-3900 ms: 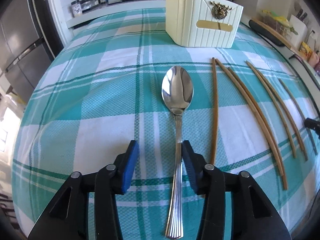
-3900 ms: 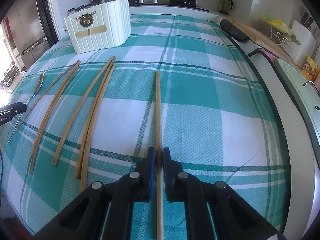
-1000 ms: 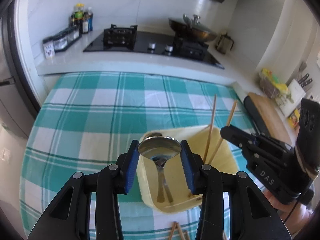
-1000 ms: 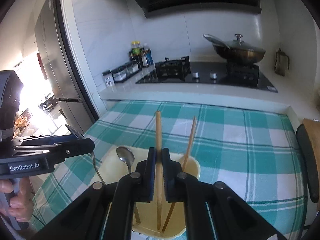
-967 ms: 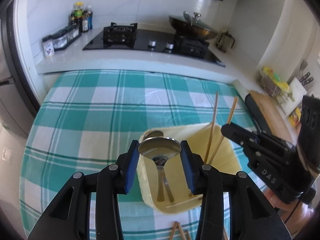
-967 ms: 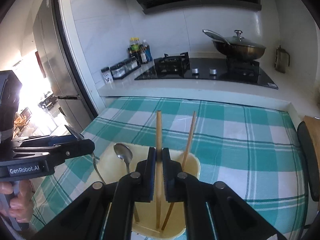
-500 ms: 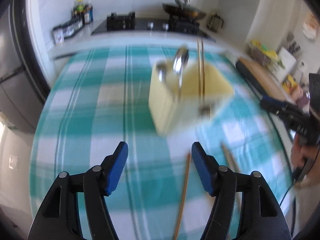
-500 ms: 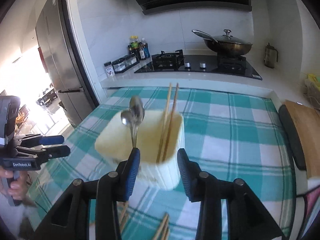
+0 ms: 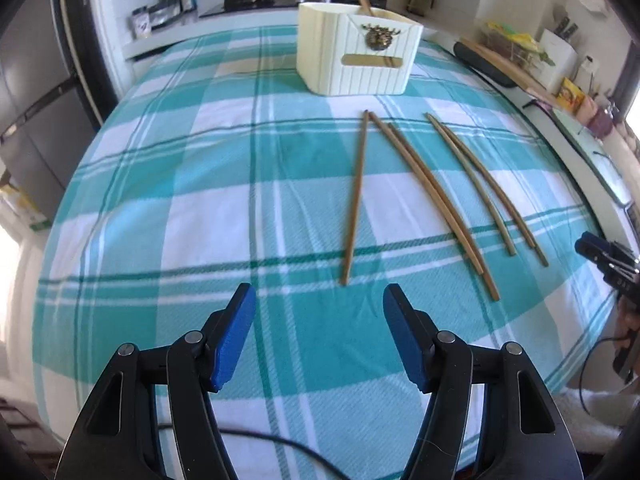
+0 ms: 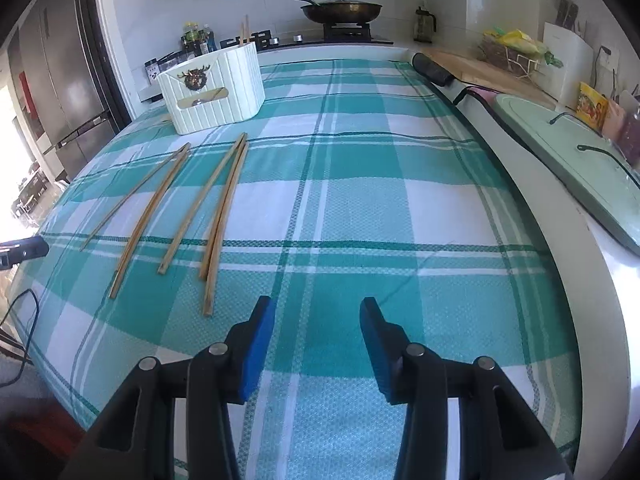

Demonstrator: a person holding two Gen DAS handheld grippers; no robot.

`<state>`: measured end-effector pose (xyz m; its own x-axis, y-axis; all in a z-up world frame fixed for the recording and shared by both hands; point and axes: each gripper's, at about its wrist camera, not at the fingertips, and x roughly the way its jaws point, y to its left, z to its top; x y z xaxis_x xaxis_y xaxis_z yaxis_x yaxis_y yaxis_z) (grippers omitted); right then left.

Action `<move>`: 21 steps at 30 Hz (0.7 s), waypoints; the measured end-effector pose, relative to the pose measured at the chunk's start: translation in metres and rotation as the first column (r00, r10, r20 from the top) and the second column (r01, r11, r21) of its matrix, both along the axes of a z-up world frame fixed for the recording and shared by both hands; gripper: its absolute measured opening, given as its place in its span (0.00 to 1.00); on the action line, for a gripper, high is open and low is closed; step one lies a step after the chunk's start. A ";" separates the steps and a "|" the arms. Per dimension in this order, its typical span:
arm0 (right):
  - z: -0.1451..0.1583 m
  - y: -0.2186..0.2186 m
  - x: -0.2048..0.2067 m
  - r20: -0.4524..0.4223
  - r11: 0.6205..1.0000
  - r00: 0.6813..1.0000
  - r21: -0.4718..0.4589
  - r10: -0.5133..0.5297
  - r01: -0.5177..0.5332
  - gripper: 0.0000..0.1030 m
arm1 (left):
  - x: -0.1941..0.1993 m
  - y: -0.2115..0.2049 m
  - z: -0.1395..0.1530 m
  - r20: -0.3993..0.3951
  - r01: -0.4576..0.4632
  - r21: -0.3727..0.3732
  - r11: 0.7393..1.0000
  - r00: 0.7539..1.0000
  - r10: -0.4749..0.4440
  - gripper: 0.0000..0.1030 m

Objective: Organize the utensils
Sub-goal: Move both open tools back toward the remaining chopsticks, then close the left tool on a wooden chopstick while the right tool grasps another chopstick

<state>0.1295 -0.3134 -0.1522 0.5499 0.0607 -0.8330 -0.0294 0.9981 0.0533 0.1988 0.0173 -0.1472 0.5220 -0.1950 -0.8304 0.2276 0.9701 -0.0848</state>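
Standing far ahead of both tongs at the back of the checked tablecloth (image 9: 224, 184), the cream ribbed utensil holder (image 9: 356, 60) carried a deer-head ornament over a slot handle. From the right wrist view two chopstick tips (image 10: 244, 29) rose above its rim; from the left wrist view only one brown stick showed leaning out. Whatever else lay inside was hidden by the wall.

Left gripper (image 9: 319, 332): blue pads wide apart, nothing between them, jaws having just been opening. Five loose chopsticks (image 9: 424, 196) lay flat on the cloth ahead and to its right: a single one nearest, then a touching pair, then a second pair further right.

Right gripper (image 10: 318, 338): pads apart, empty, jaws likewise just opened. The same chopsticks lay ahead and to its left, fanned toward the holder.

Cut off at the frame edge: the right gripper's tip at the far right of the left wrist view, with part of a hand (image 9: 630, 322) below it; the left gripper's tip at the far left of the right wrist view. A black cable (image 10: 24, 320) trailed off the near left cloth edge.
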 end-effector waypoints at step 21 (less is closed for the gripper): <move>-0.023 0.067 0.086 -0.100 0.977 0.976 0.116 0.192 -0.180 0.18 | 0.085 -0.040 -0.045 -0.009 0.020 0.183 0.983 1.000 -0.019 0.66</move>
